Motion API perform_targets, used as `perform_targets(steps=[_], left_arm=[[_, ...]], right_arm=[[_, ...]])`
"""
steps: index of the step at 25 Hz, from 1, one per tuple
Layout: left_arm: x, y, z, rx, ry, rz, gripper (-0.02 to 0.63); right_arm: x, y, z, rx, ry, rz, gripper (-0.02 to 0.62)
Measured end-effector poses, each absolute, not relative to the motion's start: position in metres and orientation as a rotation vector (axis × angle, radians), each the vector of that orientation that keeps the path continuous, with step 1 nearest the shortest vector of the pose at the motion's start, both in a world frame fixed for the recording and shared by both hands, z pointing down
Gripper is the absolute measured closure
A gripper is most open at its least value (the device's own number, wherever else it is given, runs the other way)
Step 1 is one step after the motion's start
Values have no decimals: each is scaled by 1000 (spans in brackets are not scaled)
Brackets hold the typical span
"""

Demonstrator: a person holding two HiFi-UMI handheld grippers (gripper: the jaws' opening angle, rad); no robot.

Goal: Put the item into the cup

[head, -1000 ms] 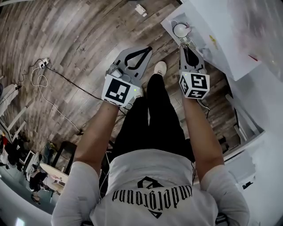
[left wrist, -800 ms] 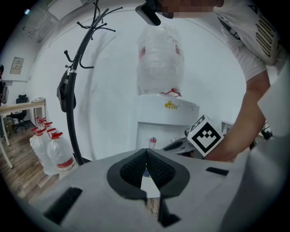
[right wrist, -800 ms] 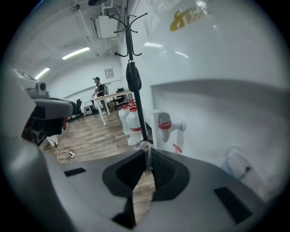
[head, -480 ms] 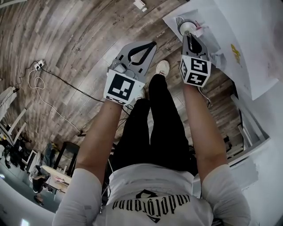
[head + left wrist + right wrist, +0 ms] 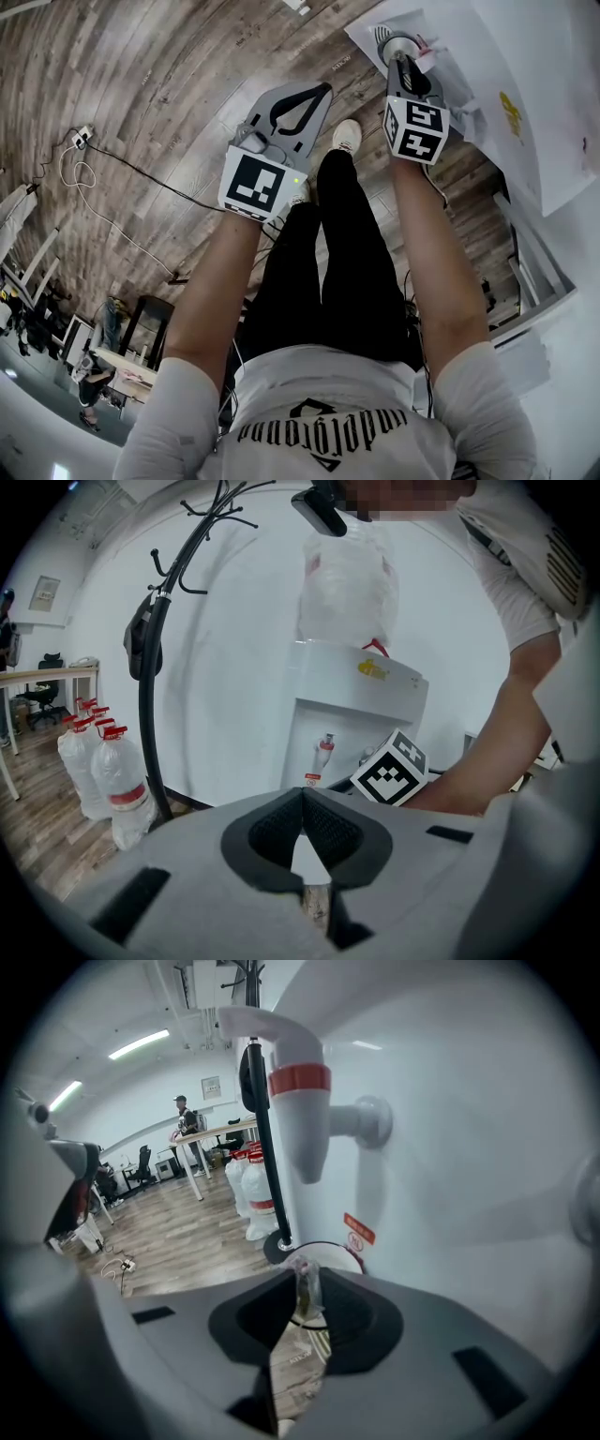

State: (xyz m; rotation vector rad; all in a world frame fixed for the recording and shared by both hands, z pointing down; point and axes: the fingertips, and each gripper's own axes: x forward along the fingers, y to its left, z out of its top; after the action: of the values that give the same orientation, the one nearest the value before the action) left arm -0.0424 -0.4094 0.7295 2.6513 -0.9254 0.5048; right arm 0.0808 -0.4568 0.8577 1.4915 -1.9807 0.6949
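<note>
My right gripper is shut on a small clear packet that stands upright between the jaw tips. Its jaws have just been opening, with the packet still pinched between them. Just beyond the tips stands a white cup with a red rim, under the water dispenser's white tap. In the head view the right gripper reaches over the cup. My left gripper hangs off to the left over the floor. It is shut with nothing between its jaws.
The white water dispenser carries a plastic bag on top. A black coat stand and several water bottles stand beside it. A cable runs across the wooden floor. The person's legs are below the grippers.
Both grippers have come down and closer to the dispenser. The right gripper's tips, earlier short of the cup, now lie over it. The left gripper has shifted only slightly.
</note>
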Motion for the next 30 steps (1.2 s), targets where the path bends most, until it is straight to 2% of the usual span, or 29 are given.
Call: perform_targets(steps=[3, 8, 14, 22, 25, 30], left_arm=[[-42, -408, 730, 2651, -919, 509, 598], [-45, -407, 728, 2645, -932, 508, 598], [-49, -401, 708, 2661, -947, 498, 598], [-67, -363, 622, 2729, -965, 464, 598], [-81, -338, 579, 2746, -974, 448, 598], [-105, -294, 510, 2813, -981, 416, 598]], right_arm=[[80, -457, 856, 1491, -1995, 708, 472], [78, -457, 853, 1492, -2011, 720, 400], [72, -448, 831, 1508, -2030, 708, 396], [57, -393, 741, 1497, -2105, 644, 413], [44, -363, 691, 1470, -2157, 592, 446], [17, -324, 592, 1442, -2272, 438, 539]])
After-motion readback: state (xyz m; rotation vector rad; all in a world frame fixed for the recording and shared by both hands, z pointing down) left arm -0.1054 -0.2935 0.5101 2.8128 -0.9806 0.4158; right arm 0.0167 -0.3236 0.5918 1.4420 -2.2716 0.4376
